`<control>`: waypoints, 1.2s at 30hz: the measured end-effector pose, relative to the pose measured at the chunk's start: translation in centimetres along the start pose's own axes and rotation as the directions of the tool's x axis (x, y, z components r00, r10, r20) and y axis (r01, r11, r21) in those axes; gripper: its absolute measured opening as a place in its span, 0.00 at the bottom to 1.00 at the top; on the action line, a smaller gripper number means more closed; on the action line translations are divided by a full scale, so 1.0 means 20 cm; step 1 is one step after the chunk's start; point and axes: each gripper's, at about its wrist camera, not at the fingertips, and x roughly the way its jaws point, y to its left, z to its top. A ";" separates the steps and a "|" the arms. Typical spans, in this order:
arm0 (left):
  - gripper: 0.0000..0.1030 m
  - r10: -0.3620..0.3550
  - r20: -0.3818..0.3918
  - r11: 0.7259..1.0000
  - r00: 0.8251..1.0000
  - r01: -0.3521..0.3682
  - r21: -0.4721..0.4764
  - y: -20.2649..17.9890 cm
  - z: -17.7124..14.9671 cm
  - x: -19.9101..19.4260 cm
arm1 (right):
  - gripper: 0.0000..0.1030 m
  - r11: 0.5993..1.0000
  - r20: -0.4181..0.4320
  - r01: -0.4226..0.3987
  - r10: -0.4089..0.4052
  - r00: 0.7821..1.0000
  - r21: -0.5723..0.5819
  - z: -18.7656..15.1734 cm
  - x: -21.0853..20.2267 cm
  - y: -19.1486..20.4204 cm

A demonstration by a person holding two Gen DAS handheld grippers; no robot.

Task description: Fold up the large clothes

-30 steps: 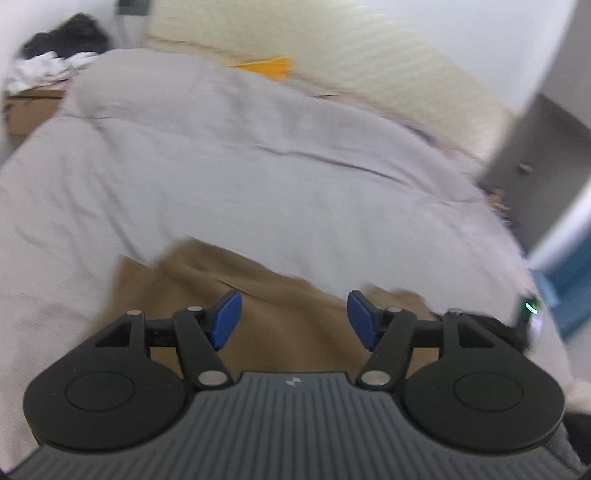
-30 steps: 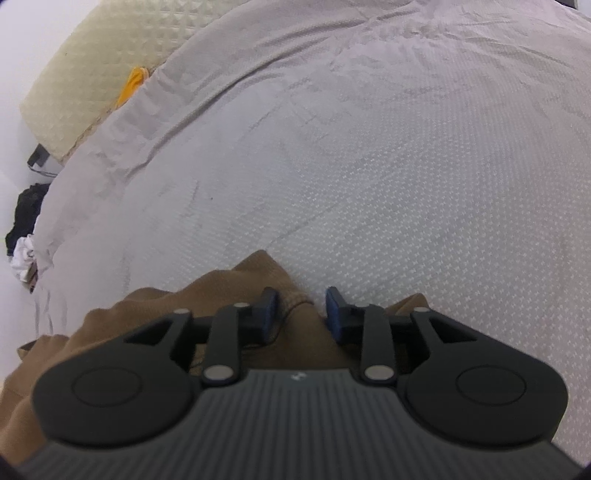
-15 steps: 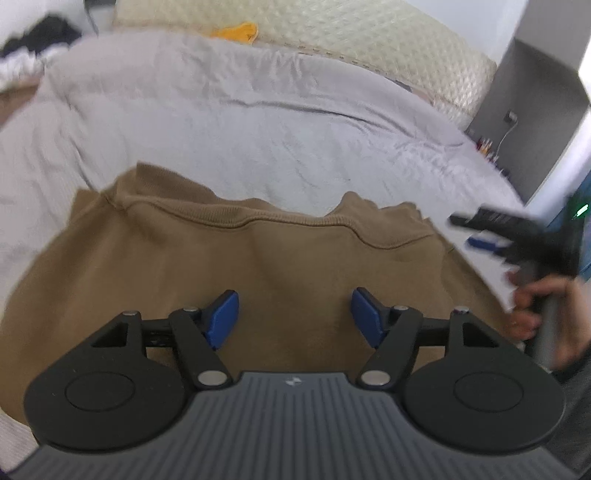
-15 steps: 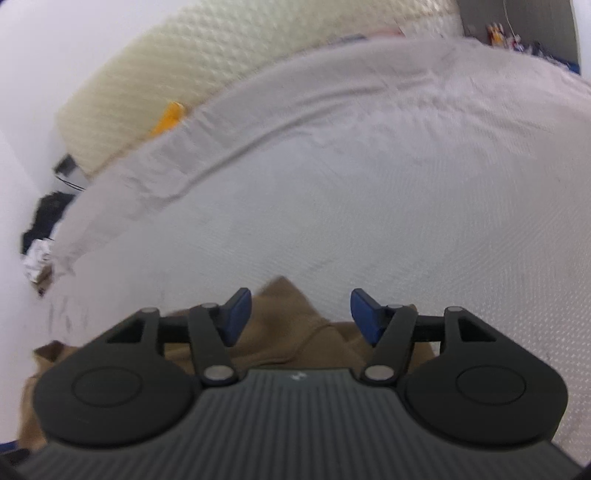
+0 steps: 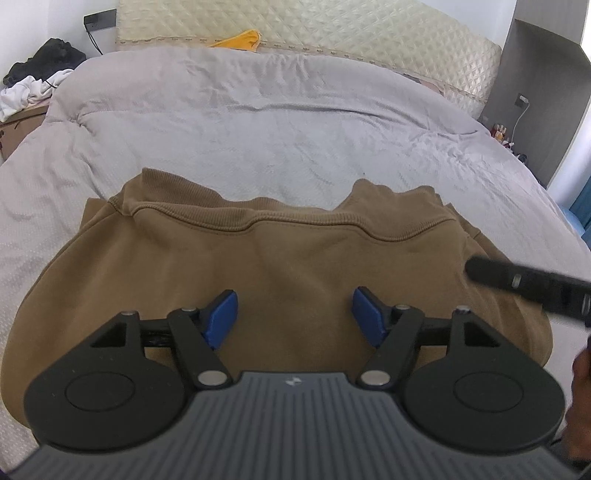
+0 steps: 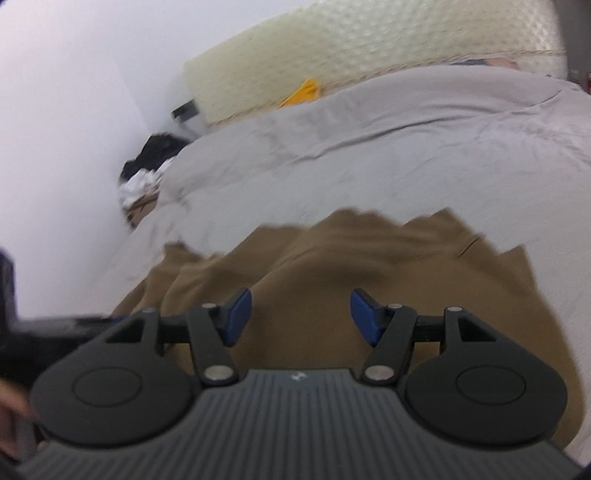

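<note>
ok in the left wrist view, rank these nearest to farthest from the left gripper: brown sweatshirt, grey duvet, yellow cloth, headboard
1. brown sweatshirt, right under the left gripper
2. grey duvet, beyond it
3. yellow cloth and headboard, at the far end, too close to call

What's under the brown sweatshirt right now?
The brown sweatshirt lies on the grey duvet, which shows on three sides of it. Whatever sits beneath its middle, including any tucked sleeves, is covered.
</note>
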 end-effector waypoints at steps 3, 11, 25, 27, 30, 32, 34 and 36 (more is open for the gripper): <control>0.73 0.004 0.006 1.000 1.000 -0.004 0.003 -0.01 -0.01 -0.01 | 0.61 1.000 -0.023 0.003 -0.004 1.000 -0.025 -0.05 0.01 0.06; 0.73 0.036 0.005 0.999 0.999 -0.036 0.040 -0.02 -0.05 0.06 | 0.61 1.000 -0.070 -0.022 0.023 0.997 0.013 -0.09 0.08 0.00; 0.78 0.019 0.009 0.998 1.000 -0.020 0.061 0.02 -0.09 0.18 | 0.62 0.993 -0.088 -0.006 0.017 0.996 0.121 -0.12 0.13 -0.01; 0.78 0.014 0.016 0.998 1.000 -0.015 0.058 0.03 -0.09 0.18 | 0.62 0.983 -0.059 0.011 0.000 0.998 0.182 -0.14 0.07 -0.01; 0.78 0.010 0.035 0.998 0.999 -0.012 0.055 0.03 -0.10 0.17 | 0.65 0.963 -0.010 0.018 -0.015 1.000 0.270 -0.19 -0.03 -0.02; 0.78 0.006 0.042 0.999 0.999 -0.008 0.050 0.03 -0.10 0.17 | 0.65 0.937 0.008 0.010 -0.013 1.000 0.350 -0.23 -0.10 -0.04; 0.78 0.004 0.045 0.999 0.999 -0.006 0.043 0.03 -0.10 0.16 | 0.65 0.896 0.001 0.015 -0.017 1.000 0.444 -0.29 -0.17 -0.06; 0.78 0.002 0.047 0.999 0.999 -0.004 0.042 0.03 -0.10 0.16 | 0.65 0.862 -0.010 0.022 -0.019 1.000 0.506 -0.34 -0.23 -0.08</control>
